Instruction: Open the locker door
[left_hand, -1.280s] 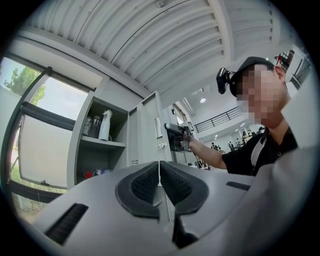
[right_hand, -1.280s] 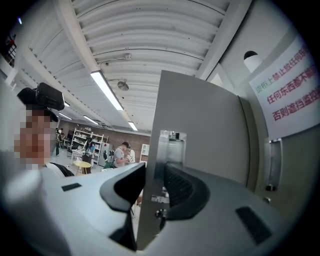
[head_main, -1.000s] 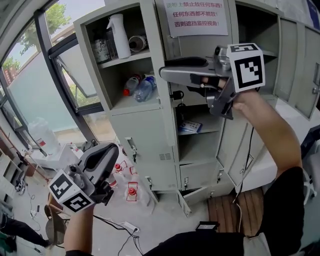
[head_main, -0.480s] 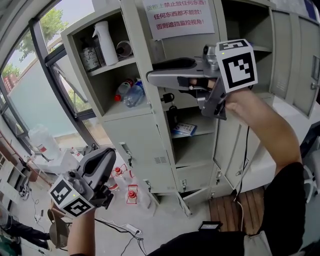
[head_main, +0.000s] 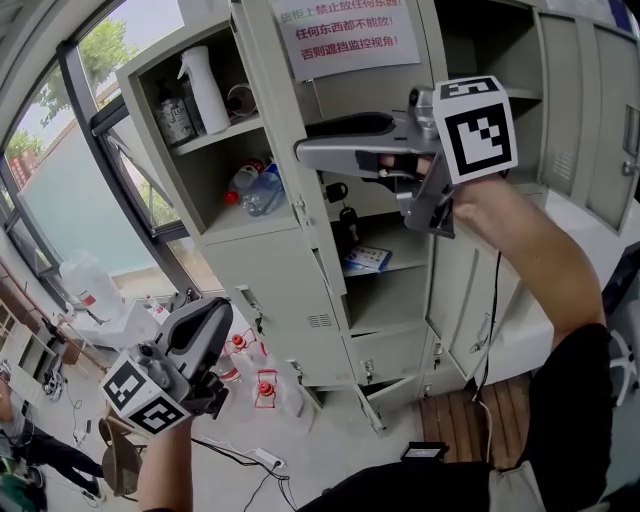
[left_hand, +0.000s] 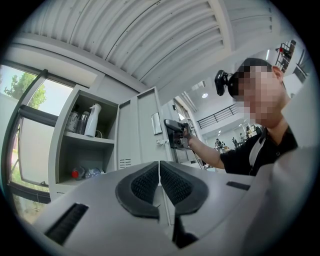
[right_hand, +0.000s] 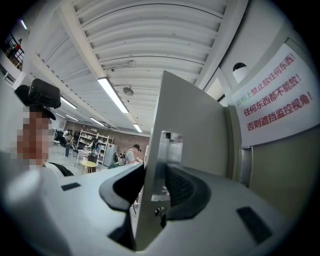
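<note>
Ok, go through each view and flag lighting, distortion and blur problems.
Head view: bright window at left, locker evenly lit, edges bowed. Left gripper view: round black vignette, strong fisheye, mosaic over a face. Right gripper view: same fisheye, locker door edge looms close, red-lettered notice is readable.

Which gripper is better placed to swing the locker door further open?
Right. The right gripper has the locker door edge between its jaws, which have just been opening; the left gripper hangs low, shut.
</note>
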